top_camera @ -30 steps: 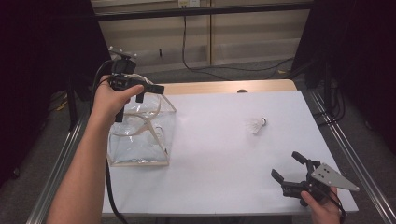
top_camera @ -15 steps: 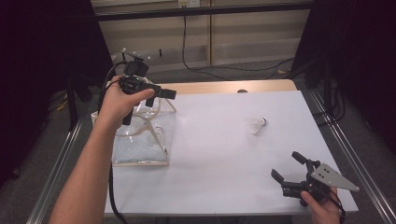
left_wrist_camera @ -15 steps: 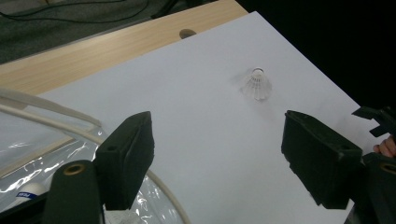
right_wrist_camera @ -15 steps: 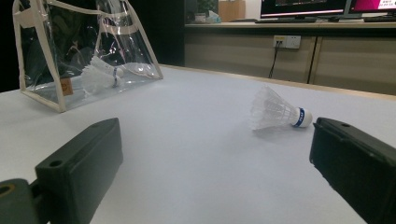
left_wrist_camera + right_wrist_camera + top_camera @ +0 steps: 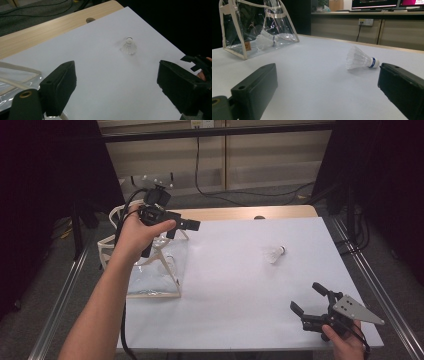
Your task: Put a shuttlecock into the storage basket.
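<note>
The left gripper (image 5: 192, 225) was up above the clear bag (image 5: 150, 270) at the left side of the white table (image 5: 230, 285). Its jaws had just been opening, and they stood wide apart with nothing between them. In the left gripper view they pointed across the table toward a shuttlecock (image 5: 128, 46) that lay farther off on the white top. The bag stood on the table near its left edge, with pale straps along its sides. In the right gripper view a second shuttlecock (image 5: 265, 40) lay inside the bag, seen through the clear wall. The loose shuttlecock (image 5: 275, 254) lay on its side out in the open, toward the right half of the table and well apart from the bag. Its cork tip had a blue band, and the tip pointed away from the bag. The right gripper (image 5: 307, 305) was low at the near right corner of the table, held in a hand (image 5: 345, 345). Its jaws were wide open too and held nothing. The loose shuttlecock lay well ahead of them, not touching either jaw.
</note>
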